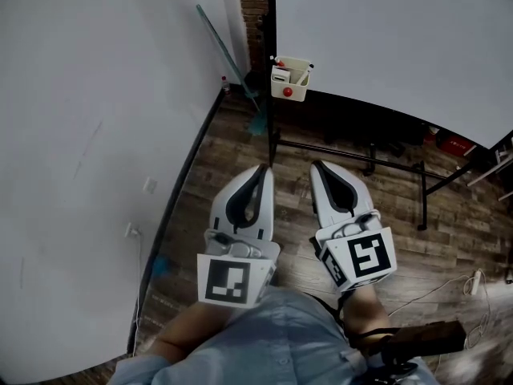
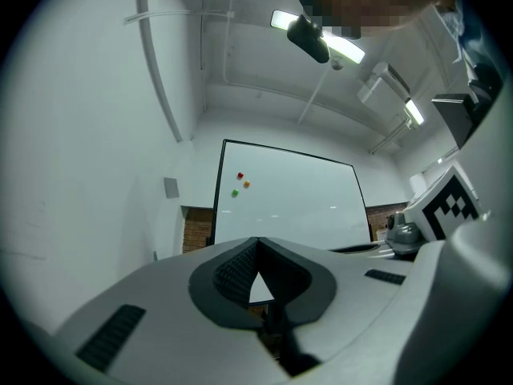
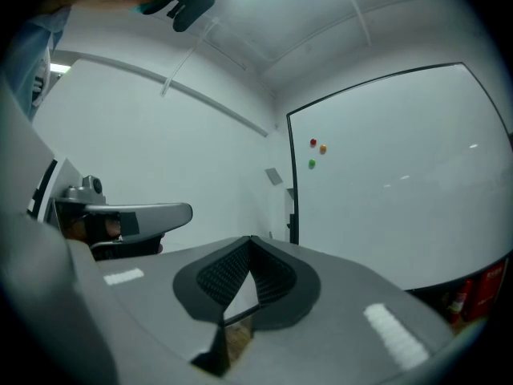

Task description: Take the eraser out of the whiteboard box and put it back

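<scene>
A cream whiteboard box (image 1: 290,79) hangs at the lower left corner of the whiteboard (image 1: 385,30), well ahead of both grippers. Small items stick out of it, and I cannot tell which is the eraser. My left gripper (image 1: 260,169) and right gripper (image 1: 318,167) are held side by side above the wooden floor and point toward the board. Both are shut, tips together, with nothing between them. In the left gripper view the whiteboard (image 2: 288,199) stands straight ahead beyond my left gripper (image 2: 256,241). In the right gripper view the whiteboard (image 3: 385,183) fills the right side beyond my right gripper (image 3: 250,240).
A white wall (image 1: 88,135) runs along the left. A teal-handled broom (image 1: 237,62) leans in the corner by the brick strip. The board's black stand legs (image 1: 361,152) cross the floor ahead. A power strip and cable (image 1: 474,279) lie at the right. Three coloured magnets (image 2: 240,184) sit on the board.
</scene>
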The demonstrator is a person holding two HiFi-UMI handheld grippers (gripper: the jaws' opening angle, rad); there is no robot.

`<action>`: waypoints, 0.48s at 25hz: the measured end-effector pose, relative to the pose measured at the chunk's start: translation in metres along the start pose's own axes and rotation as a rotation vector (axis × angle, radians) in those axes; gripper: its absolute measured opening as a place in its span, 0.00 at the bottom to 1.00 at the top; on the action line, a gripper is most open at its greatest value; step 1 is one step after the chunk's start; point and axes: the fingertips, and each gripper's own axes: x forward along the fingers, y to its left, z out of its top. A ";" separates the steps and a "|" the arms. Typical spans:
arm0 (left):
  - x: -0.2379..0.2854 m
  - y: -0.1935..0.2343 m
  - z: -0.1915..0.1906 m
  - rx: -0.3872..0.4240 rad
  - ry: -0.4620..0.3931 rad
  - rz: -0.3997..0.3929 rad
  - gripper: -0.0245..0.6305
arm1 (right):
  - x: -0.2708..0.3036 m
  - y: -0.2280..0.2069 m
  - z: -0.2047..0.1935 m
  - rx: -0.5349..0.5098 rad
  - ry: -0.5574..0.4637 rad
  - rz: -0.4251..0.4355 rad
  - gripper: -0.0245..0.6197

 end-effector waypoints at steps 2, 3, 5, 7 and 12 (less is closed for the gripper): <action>0.007 0.008 -0.003 -0.009 0.004 -0.006 0.04 | 0.009 -0.001 -0.002 -0.001 0.002 -0.010 0.04; 0.010 0.012 -0.005 -0.014 0.006 -0.007 0.04 | 0.013 -0.002 -0.003 -0.001 0.006 -0.013 0.04; 0.016 0.018 -0.007 -0.023 0.007 -0.013 0.04 | 0.019 -0.004 -0.005 -0.001 0.016 -0.020 0.04; 0.023 0.019 -0.011 -0.029 0.013 -0.025 0.04 | 0.024 -0.009 -0.007 -0.001 0.025 -0.031 0.04; 0.035 0.023 -0.024 -0.037 0.040 -0.042 0.04 | 0.034 -0.020 -0.015 0.009 0.039 -0.055 0.04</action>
